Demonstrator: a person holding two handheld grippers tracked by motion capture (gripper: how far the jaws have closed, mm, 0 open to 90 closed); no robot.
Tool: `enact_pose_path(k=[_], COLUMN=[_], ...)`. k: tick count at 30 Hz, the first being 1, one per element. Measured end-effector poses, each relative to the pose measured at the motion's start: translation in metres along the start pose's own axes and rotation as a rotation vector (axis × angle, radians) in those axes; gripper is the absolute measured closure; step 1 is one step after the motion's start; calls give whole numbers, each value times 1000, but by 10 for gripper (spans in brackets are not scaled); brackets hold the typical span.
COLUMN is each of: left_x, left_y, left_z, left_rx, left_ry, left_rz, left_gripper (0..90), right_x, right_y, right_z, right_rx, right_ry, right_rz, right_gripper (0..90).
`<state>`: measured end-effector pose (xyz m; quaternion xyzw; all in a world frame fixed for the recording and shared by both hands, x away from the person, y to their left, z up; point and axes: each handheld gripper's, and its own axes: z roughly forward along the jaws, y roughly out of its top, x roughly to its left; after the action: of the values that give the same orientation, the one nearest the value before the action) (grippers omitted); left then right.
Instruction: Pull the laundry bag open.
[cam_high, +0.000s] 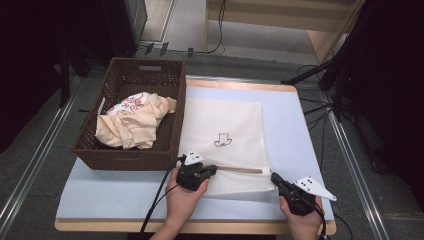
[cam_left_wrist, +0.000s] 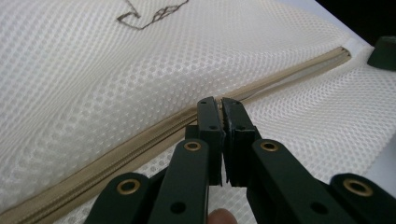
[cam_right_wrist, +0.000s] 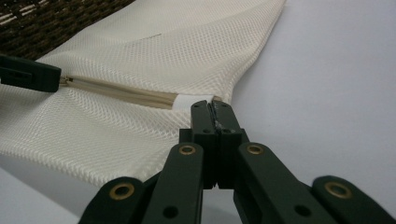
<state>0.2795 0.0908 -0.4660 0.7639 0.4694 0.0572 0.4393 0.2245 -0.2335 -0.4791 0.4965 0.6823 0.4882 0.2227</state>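
Now we count what is on the table (cam_high: 300, 125): one white mesh bag (cam_high: 225, 120), one brown wicker basket (cam_high: 165, 145), and two grippers, one in each hand. In the basket lies one crumpled cream cloth (cam_high: 135, 122) with red print on it. The bag has one small dark drawing (cam_high: 223, 139) in its middle and one beige zipper (cam_left_wrist: 116, 154) near its front edge.

We hold the left gripper (cam_high: 209, 170) w/ jaws closed together, its tips at the zipper line, approx. at the left end of the zip just beside the basket's front corner. In the left gripper view the tips (cam_left_wrist: 218, 103) sit right on the zip; if they pinch the slider we cannot tell, it is hidden under them.

The right gripper (cam_high: 274, 177) is also closed, and in its own view (cam_right_wrist: 211, 106) the jaws pinch the bag's edge beside the white tab (cam_right_wrist: 184, 101) at the right end of the zip.

The bag lies flat in the centre-right of the table, touching the basket's right side. The table top is pale blue w/ a wooden border. Around it is grey floor, metal rails left & right, black cables and dark stands at the back.
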Motion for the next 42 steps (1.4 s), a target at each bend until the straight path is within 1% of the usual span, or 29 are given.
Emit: enact_pose_path(k=[1,4,5,6,7,8,9,10,11,19,20,21,22,23,24,26,27,28,30,32,34,35,36,37,38,39,40,41,42], left_x=[2,3,3,5,7,9,11,11,12,14,13,16,19,21,21,20,21,22,26,25,26,29,31,31,31,31,33,37,39], left_y=[-1,-4,-4,-4,-5,-5,-6,-7,-8,-11,-11,-11,-12,-12,-13,-13,-14,-14,-15,-16,-18,-19,-19,-20,-20,-21,-22,-22,-23], left_z=[-2,-6,-8,-10,-12,-14,-16,-17,-19,-25,-26,-28,-31,-33,-35,-38,-38,-40,-42,-43,-45,-46,-48,-49,-51,-52,-54,-57,-59], left_rx=[-3,1,-1,-6,-12,-17,-21,-17,-17,-26,-27,-35,-40,-40,-37,-34,-37,-36,-45,-39,-43,-48,-49,-43,-42,-40,-45,-49,-47], left_ry=[14,22,42,49,32,53,46,62,62,58,101,85,95,89,97,105,102,110,100,109,144,122,109,123,124,138,177,144,159], left_rz=[4,20,20,20,7,6,6,10,8,16,24,21,5,1,10,19,19,18,6,23,31,11,3,13,22,21,35,15,-3], left_gripper=[872,872,872,872,872,872,872,873,872,872,872,872,873,872,872,872,872,872,872,872,873,872,872,872,872,872,873,873,872], right_x=[-1,0,1,2,1,0,-1,-2,-1,2,2,2,0,-2,-3,-1,-1,0,0,0,1,1,-1,-3,-2,0,1,0,-2], right_y=[0,0,0,0,0,0,0,-1,-1,-1,-1,-1,-1,-1,-1,-1,-1,-1,-1,-2,-1,-1,-1,-1,-2,-2,-2,-2,-2], right_z=[0,0,1,1,1,1,1,1,1,2,1,1,0,0,0,1,1,2,2,1,1,0,0,0,0,0,1,0,0], right_rx=[1,0,5,6,8,8,10,8,10,14,13,16,13,12,10,16,15,18,16,14,15,15,11,11,13,17,18,17,11], right_ry=[3,2,-1,-7,-9,4,-7,2,-6,6,8,-13,-4,-9,3,0,-3,-2,-1,2,-9,-22,-5,10,2,2,-3,-23,-2], right_rz=[9,-4,-5,-7,-7,7,6,12,12,-1,-1,-6,0,11,16,8,1,3,6,4,-3,-3,13,24,19,11,10,5,22], right_gripper=[900,900,900,900,900,900,900,900,900,900,900,900,900,900,900,900,900,900,900,900,900,900,900,900,900,900,900,900,900])
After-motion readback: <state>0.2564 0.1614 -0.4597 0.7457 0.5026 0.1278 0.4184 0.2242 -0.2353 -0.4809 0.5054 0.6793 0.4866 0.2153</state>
